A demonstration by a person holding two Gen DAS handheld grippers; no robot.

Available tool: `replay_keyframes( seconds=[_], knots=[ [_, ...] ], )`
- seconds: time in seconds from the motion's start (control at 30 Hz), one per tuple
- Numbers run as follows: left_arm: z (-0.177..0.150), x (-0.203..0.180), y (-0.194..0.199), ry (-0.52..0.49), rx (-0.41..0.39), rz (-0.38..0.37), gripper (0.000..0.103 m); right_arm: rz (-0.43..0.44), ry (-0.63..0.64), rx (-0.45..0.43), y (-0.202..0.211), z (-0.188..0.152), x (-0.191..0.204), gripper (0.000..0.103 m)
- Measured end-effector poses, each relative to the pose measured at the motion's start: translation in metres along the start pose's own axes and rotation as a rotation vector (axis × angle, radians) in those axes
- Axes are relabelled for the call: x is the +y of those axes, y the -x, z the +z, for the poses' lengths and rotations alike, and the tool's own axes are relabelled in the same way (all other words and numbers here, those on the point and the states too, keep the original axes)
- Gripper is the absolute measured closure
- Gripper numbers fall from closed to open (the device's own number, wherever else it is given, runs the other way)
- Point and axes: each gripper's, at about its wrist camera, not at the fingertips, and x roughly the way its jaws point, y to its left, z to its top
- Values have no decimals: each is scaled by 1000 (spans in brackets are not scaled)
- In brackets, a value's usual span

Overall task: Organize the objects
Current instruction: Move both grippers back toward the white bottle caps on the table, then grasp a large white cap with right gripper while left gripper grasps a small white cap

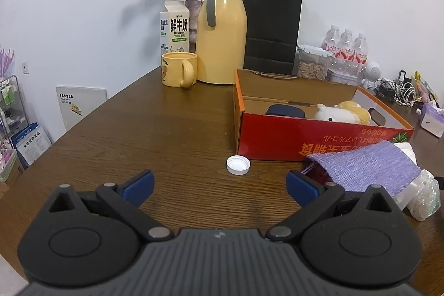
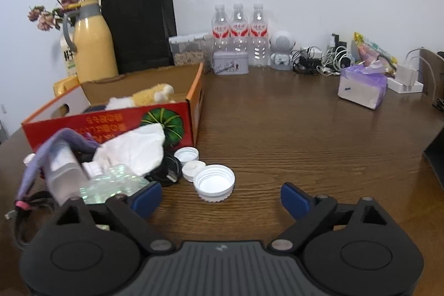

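Crowding the red box [image 2: 116, 126]: tissue [image 2: 136, 149], purple cloth [image 1: 366, 165], white caps [image 2: 213, 182].

We find open room on the brown wooden table [image 2: 291, 129] right of the red cardboard box [image 2: 111, 126]. Left, a heap of purple knitted cloth [image 1: 366, 165], white tissue [image 2: 133, 149] and black cable [image 2: 166, 171] blocks passage, with three white plastic caps [image 2: 213, 182] beside it.
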Motion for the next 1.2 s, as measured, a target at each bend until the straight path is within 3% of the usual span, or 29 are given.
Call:
replay_keyframes(
  seconds=[0.2, 0.27, 0.4, 0.47, 1.2],
  knots=[
    [3, 0, -3, -1, 2, 15, 0, -10, 36, 53, -30, 8, 5, 32],
    [3, 1, -5, 1, 5, 19, 0, -4, 40, 67, -37, 8, 7, 42],
    [4, 0, -8, -4, 8, 24, 0, 2, 46, 59, -39, 8, 10, 48],
    [6, -1, -9, -5, 6, 24, 0, 13, 39, 50, -37, 7, 9, 64],
    [10, -3, -68, 13, 124, 49, 0, 16, 65, -82, -15, 8, 13, 64]
  ],
)
